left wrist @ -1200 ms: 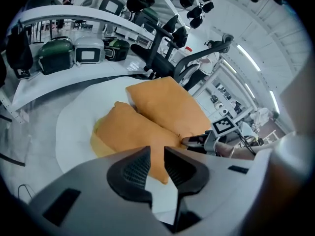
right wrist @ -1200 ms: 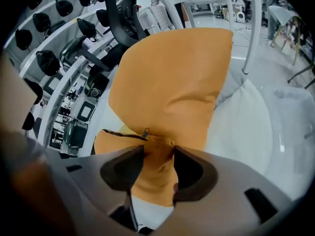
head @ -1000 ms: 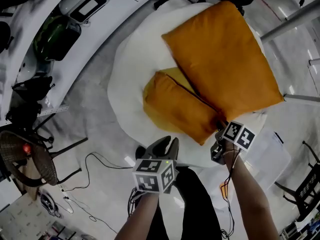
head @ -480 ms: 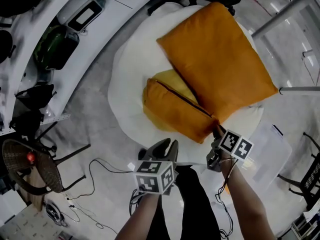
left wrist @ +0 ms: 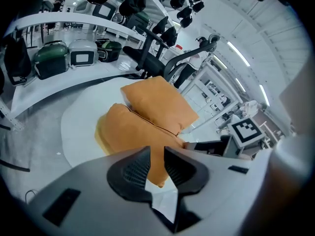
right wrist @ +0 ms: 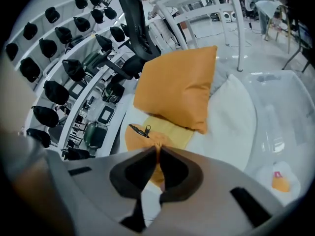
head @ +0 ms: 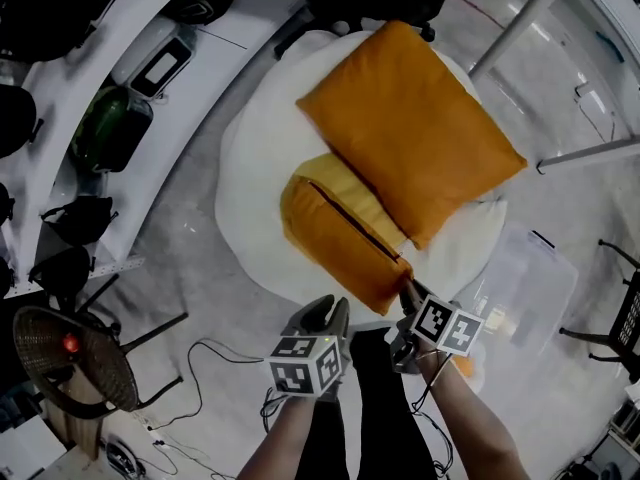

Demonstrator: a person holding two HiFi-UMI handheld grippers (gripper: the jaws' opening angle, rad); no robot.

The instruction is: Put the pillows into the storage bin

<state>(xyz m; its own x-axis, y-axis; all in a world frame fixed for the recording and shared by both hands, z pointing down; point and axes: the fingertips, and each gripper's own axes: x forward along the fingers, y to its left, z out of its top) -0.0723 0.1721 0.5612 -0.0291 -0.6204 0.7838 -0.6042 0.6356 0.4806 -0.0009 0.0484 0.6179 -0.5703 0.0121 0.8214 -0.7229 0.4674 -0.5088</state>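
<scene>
L gripper point(head: 328, 310): jaws apart, nothing clamped; hangs over the floor point(head: 190, 268) just short of the near edge of the white round pad point(head: 250, 168). R gripper point(head: 405, 288): jaws have just been closing, now pinched on the near corner of the near pillow point(head: 335, 230); orange fabric is bunched between them (R gripper view). Near pillow: orange, lies on the near part of the pad w/ its gripped corner at the pad's near edge; dark zip point(right wrist: 141, 130) along its upper side. Far pillow point(head: 410, 128): orange, larger-looking, overlaps the far-right side of the near pillow and reaches to the pad's far edge. Storage bin point(head: 525, 283): clear plastic, on the floor just beside the pad's right edge; no pillow in it yet. Fan point(head: 70, 358) on the floor at near left, well apart from the pad. Beyond the pad's left edge: curved white desk point(left wrist: 59, 82) w/ a green case point(head: 112, 128) on it.
</scene>
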